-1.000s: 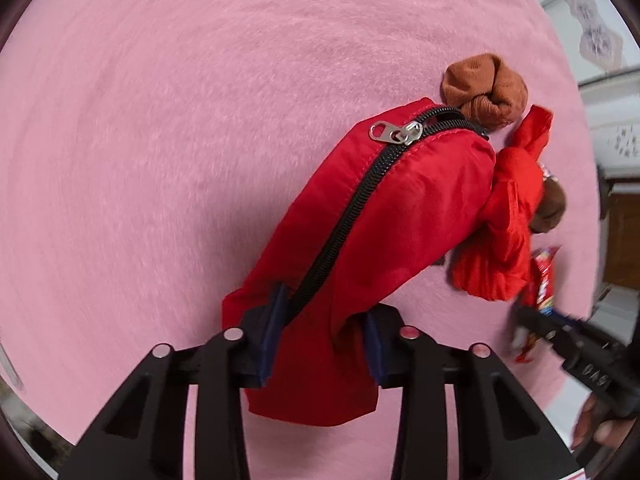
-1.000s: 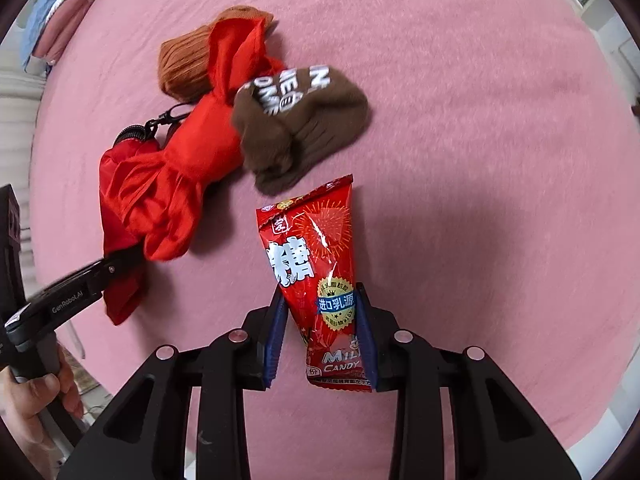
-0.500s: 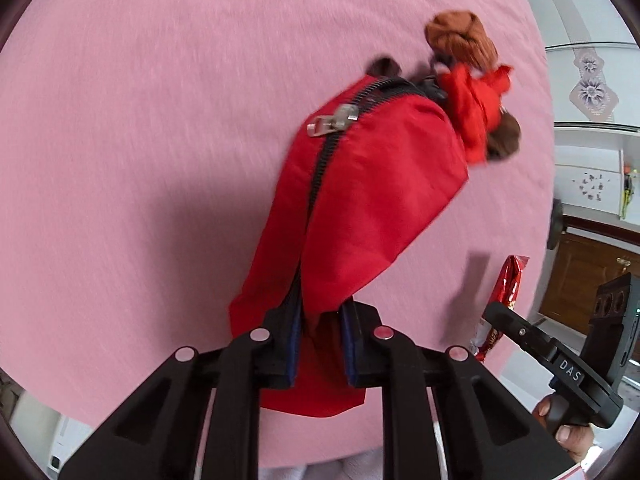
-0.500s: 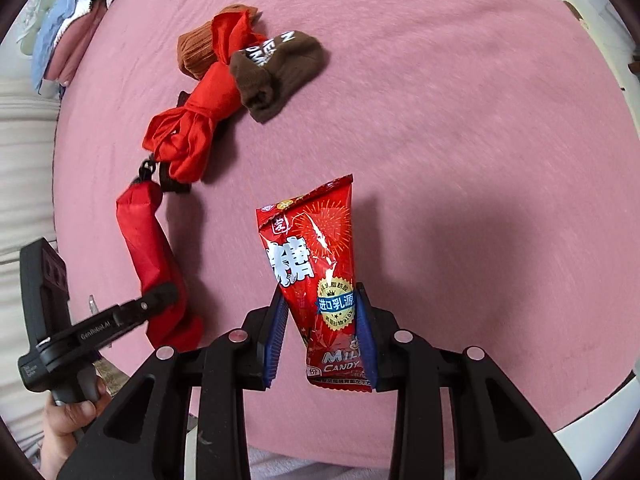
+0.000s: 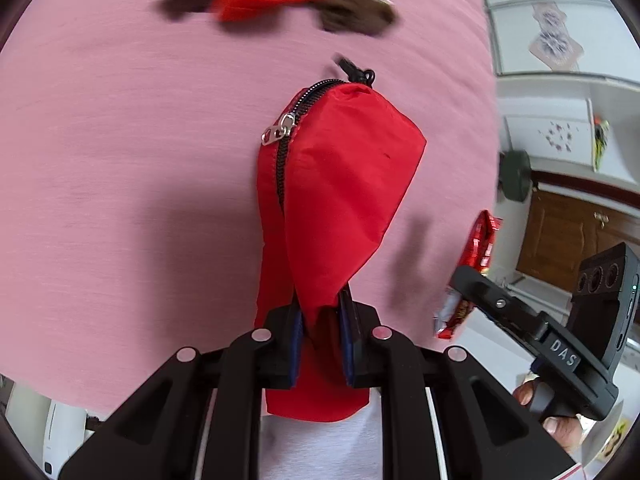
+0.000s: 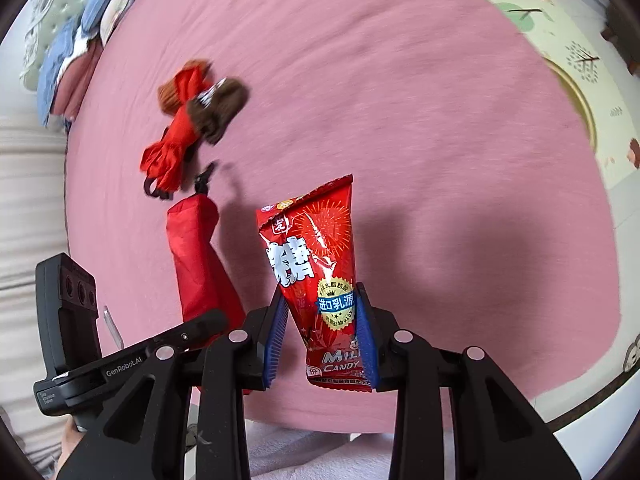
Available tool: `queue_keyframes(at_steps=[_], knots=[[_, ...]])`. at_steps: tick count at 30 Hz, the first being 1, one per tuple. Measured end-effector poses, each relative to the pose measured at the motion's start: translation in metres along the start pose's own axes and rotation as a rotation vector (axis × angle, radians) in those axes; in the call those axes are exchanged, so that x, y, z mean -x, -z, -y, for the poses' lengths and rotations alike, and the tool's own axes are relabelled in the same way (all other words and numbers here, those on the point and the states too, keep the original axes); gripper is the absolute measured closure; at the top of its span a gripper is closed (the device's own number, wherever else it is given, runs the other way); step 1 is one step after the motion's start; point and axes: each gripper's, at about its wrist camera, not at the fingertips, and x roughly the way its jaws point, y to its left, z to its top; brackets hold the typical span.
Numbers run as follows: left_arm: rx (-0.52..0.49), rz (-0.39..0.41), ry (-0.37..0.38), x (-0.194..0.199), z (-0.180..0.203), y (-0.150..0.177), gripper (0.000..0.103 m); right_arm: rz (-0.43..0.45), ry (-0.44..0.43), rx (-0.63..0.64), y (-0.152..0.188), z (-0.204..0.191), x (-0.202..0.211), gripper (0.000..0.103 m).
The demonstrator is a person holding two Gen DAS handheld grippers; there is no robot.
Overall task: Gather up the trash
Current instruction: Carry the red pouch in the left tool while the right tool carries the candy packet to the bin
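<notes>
A pink, fuzzy bedspread [image 6: 400, 100] covers the bed and fills most of both views. Folded blue and pink bedding [image 6: 68, 60] lies past its far left edge in the right wrist view, and a pale play mat with tree and animal prints [image 6: 576, 52] covers the floor to the right. The left wrist view shows white cabinets [image 5: 552, 120] and a brown wooden door [image 5: 568, 240] beyond the bed.

The left hand-held gripper [image 5: 320, 340] is clamped on the lower end of a red nylon zip pouch with a black zipper [image 5: 340, 200]; the pouch hangs clear above the bedspread. The right hand-held gripper [image 6: 322, 332] grips a red foil milk-candy wrapper [image 6: 316, 264] by its lower part, pads pressing both edges, upright and off the bed.

A heap of clothing — a crumpled red cloth [image 6: 172, 152], a dark brown knit glove [image 6: 218, 108] and a rust-orange knit piece [image 6: 170, 94] — lies on the bedspread beyond the pouch, blurred.

A second ago the pouch lay on the bedspread touching that heap, with the left jaws standing wider around it; they have since closed on the fabric and the pouch is well apart from the heap. The wrapper sits between the right pads as before, with more bed and floor in view.
</notes>
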Motion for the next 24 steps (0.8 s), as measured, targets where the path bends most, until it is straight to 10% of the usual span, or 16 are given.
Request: queue_keyframes(at_steps=[24], knots=[[-0.268, -0.088, 0.026, -0.105, 0.258, -0.001, 0.087, 0.152, -0.003, -0.219, -0.058, 0.2, 0.116, 0.071]])
